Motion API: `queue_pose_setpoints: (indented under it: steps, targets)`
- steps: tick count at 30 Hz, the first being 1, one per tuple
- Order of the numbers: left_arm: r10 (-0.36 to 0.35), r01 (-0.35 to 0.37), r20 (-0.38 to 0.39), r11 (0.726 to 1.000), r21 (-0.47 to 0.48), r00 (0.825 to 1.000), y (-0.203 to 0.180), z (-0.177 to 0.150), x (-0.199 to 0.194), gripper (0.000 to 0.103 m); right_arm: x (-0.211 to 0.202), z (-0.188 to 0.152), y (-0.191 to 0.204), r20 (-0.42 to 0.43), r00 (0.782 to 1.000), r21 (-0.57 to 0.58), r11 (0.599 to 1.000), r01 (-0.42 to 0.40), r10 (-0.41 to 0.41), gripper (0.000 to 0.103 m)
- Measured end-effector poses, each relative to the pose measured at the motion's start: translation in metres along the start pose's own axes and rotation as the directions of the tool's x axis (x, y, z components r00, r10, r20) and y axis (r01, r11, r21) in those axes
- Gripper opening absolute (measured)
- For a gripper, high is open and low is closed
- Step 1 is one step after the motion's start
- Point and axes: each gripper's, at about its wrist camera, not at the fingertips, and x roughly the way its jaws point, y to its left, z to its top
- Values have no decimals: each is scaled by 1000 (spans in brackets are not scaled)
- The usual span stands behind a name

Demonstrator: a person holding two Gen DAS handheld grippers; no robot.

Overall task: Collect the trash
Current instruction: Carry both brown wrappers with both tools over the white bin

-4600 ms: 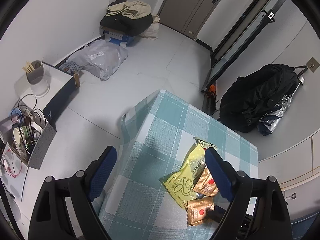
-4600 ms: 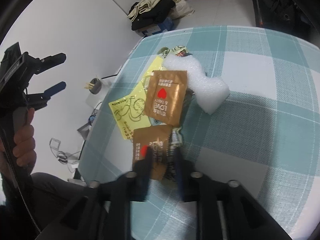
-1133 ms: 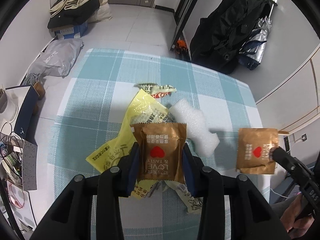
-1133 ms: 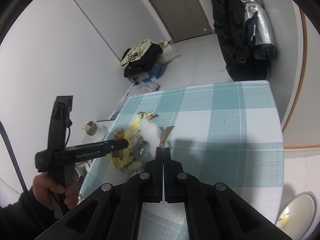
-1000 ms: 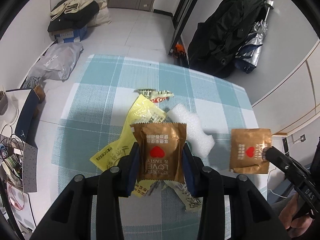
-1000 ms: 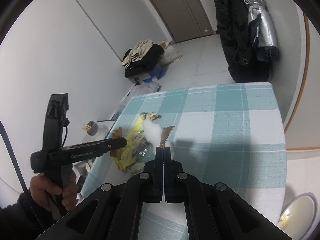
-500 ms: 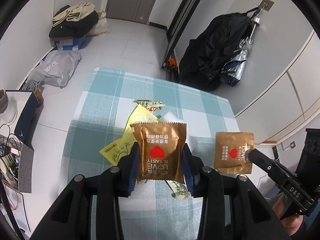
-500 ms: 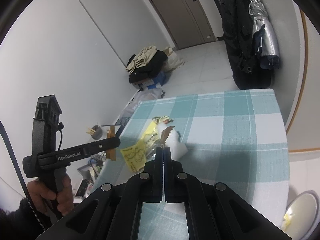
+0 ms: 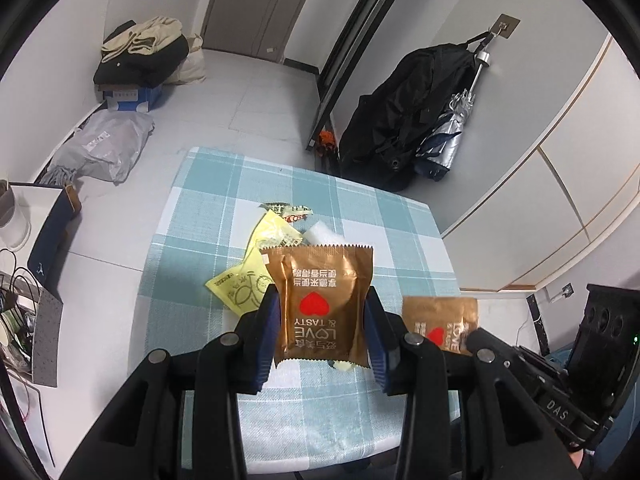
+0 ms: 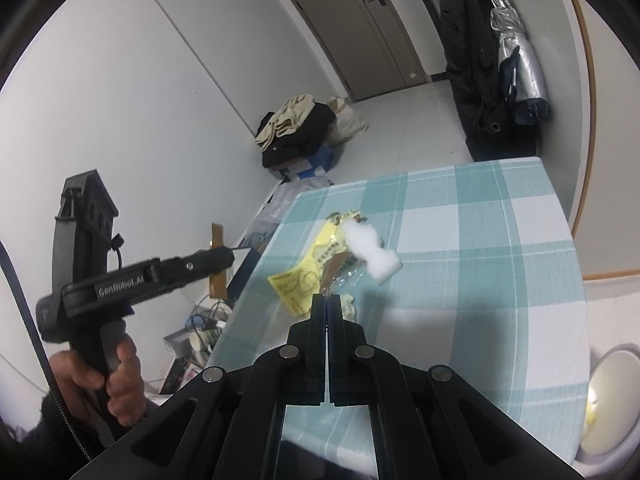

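My left gripper is shut on a brown snack packet with a red heart, held high above the checked table. My right gripper is shut on a second brown packet, seen edge-on in the right wrist view. On the table lie a yellow wrapper, a white foam piece and a small crumpled wrapper. The left gripper with its packet also shows in the right wrist view.
A white bin with a yellow scrap stands on the floor by the table's right edge. A black coat and umbrella hang on the wall. Clothes and bags lie on the floor. A cluttered shelf is at left.
Both grippers have risen higher above the table with their brown packets. The table and the remaining trash look smaller and farther off.
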Motion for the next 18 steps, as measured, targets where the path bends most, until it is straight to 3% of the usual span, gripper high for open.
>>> queue_pose_setpoints:
  steps: [9,18]
  targets:
    - [-11,11,22,1000,18,1000,-14,-3,-13,34,-27,1,7,54,999,23,1000,0,-2,0]
    - [-21,19,30,998,59,999,-43,-5,-26,34,-84,17,15,155,988,9,1000,-24,22,0]
